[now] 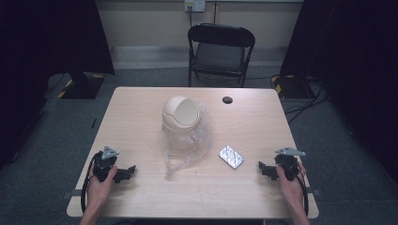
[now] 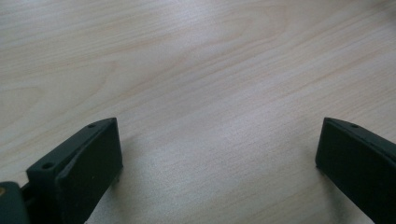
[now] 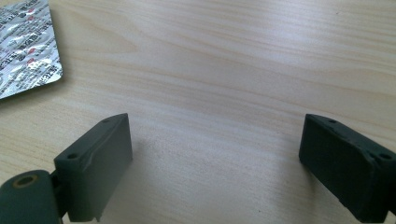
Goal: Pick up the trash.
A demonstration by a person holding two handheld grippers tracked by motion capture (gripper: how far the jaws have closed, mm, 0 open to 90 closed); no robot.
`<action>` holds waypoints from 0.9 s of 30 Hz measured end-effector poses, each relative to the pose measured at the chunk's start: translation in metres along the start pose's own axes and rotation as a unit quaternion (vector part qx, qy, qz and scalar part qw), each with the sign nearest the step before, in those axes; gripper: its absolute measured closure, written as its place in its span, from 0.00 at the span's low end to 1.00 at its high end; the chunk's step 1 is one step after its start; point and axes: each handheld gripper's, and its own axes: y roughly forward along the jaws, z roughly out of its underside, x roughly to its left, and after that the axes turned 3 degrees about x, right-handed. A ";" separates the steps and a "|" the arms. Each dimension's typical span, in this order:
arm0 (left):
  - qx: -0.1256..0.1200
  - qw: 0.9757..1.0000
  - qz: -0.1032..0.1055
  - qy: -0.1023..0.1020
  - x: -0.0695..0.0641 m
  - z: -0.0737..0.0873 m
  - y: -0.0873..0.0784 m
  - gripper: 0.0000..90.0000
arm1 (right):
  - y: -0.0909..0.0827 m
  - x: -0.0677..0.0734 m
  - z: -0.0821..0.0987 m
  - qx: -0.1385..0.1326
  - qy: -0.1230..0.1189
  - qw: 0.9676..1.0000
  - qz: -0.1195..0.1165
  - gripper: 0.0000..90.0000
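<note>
Between two spread, empty grippers, left (image 1: 126,172) and right (image 1: 265,169): blister pack (image 1: 231,156), bagged bin (image 1: 180,115).

Light wood table (image 1: 141,108) on grey carpet (image 1: 338,154). Black folding chair (image 1: 220,51) top centre, against a pale wall (image 1: 150,23). Dark curtains (image 1: 47,37) at both sides.

Both forearms come in from the near edge of the desk (image 1: 141,197), one at each side. The left hand (image 1: 99,180) holds the left gripper (image 1: 126,172) low over the near left corner, jaws pointing inward and standing wide apart with nothing between them. The right hand (image 1: 287,180) holds the right gripper (image 1: 264,169) opposite, jaws likewise spread wide and empty, pointing inward.
</note>
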 end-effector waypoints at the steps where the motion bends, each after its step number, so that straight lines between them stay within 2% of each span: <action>1: 0.000 1.000 0.000 0.000 0.000 0.000 0.000 0.00 | 0.000 0.000 0.000 0.000 0.000 1.000 0.000 0.10; 7: 0.000 1.000 0.000 0.002 0.000 0.000 0.000 0.00 | 0.000 0.000 0.000 0.000 0.003 1.000 0.002 0.11; 9: 0.001 1.000 0.000 0.002 0.000 0.000 0.000 0.00 | -0.001 0.000 -0.001 -0.001 0.009 1.000 0.000 0.16; 11: 0.001 1.000 0.003 0.001 -0.001 0.001 -0.001 0.00 | -0.002 0.001 -0.003 0.000 0.008 1.000 0.000 0.16; 15: 0.000 1.000 0.005 0.004 -0.002 0.001 -0.001 0.00 | -0.007 0.003 -0.007 -0.013 0.007 1.000 -0.005 0.16; 16: 0.000 1.000 0.004 0.004 -0.002 0.001 -0.001 0.00 | -0.011 0.004 -0.010 -0.023 0.006 1.000 -0.015 0.16; 18: 0.000 1.000 0.004 0.004 -0.002 0.001 -0.001 0.00 | -0.013 0.007 -0.013 -0.024 0.000 0.999 -0.030 0.16; 19: 0.000 1.000 0.004 0.004 -0.002 0.001 -0.001 0.00 | -0.013 0.007 -0.013 -0.024 0.000 0.999 -0.030 0.16; 20: 0.000 1.000 0.004 0.004 -0.002 0.001 -0.001 0.00 | -0.014 0.010 -0.016 -0.026 -0.009 0.999 -0.046 0.15; 23: 0.000 1.000 0.004 0.004 -0.002 0.001 -0.001 0.00 | -0.015 0.015 -0.020 -0.029 -0.022 0.998 -0.056 0.16; 24: 0.000 1.000 0.004 0.004 -0.002 0.001 -0.001 0.00 | -0.015 0.021 -0.026 -0.034 -0.027 0.997 -0.068 0.16; 27: 0.000 1.000 0.004 0.004 -0.002 0.001 -0.001 0.00 | -0.014 0.028 -0.034 -0.036 -0.035 0.996 -0.074 0.16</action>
